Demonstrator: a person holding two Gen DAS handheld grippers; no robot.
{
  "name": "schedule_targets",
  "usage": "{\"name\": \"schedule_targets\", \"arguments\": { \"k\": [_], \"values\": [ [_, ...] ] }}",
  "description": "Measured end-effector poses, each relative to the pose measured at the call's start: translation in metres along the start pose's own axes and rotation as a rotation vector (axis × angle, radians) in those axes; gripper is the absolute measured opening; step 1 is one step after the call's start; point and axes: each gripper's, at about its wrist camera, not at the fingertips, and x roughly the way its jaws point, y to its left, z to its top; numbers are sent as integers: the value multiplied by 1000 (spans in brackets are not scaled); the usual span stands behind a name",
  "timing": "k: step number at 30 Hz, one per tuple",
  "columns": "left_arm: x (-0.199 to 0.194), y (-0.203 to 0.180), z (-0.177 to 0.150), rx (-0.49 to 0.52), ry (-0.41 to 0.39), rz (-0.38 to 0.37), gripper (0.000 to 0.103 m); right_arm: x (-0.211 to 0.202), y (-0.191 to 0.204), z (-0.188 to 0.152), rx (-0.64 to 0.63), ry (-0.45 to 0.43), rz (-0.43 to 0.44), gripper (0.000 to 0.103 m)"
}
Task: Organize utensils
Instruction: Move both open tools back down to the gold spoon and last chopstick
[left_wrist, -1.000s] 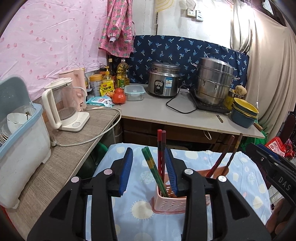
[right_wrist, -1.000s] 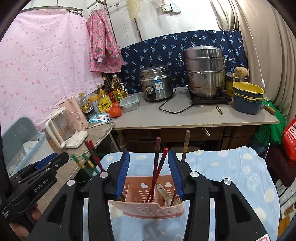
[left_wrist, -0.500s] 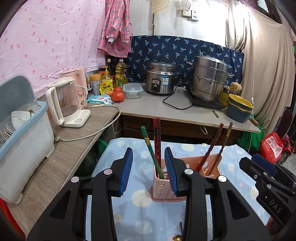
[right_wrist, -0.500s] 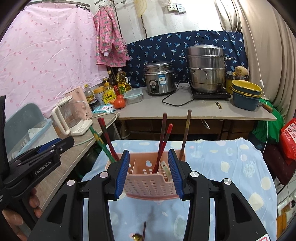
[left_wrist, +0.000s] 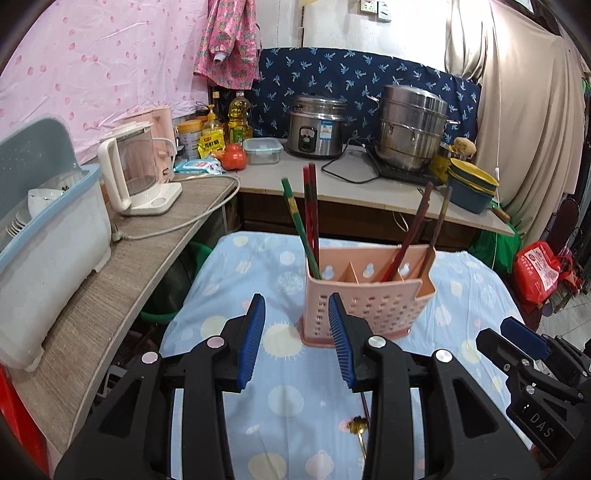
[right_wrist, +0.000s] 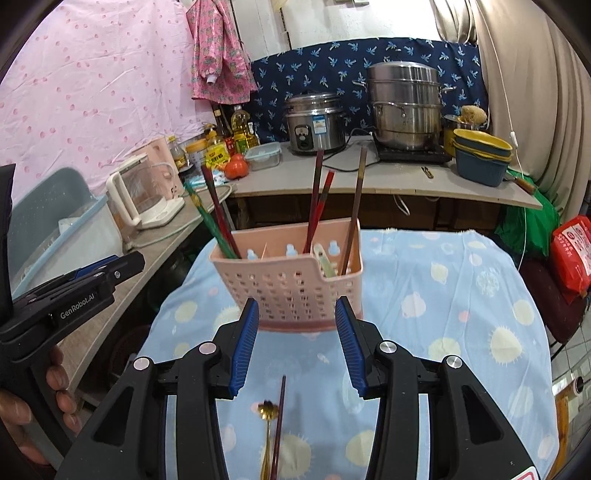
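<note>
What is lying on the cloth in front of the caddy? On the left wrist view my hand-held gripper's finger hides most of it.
Observer: A gold spoon and a dark chopstick lie side by side on the blue cloth, nearer than the pink caddy.
Operator: Is the right hand-held gripper on them?
Observer: No. The right hand-held gripper is open and empty; neither pad touches them.
Operator: Anything short inside the caddy?
Observer: A pale green handle leans in its right compartment, just above the rim.

Perforated matt plastic caddy (right_wrist: 291, 280); soft printed cloth (right_wrist: 443, 314); glossy gold metal spoon (right_wrist: 266, 417).
</note>
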Motion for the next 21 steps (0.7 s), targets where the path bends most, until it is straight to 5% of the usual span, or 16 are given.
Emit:
{"name": "schedule_targets", "arguments": {
  "k": [21],
  "values": [
    [2, -3, -97, 53, 186, 17, 34, -1, 18, -119, -41, 216, 4, 42]
  ]
}}
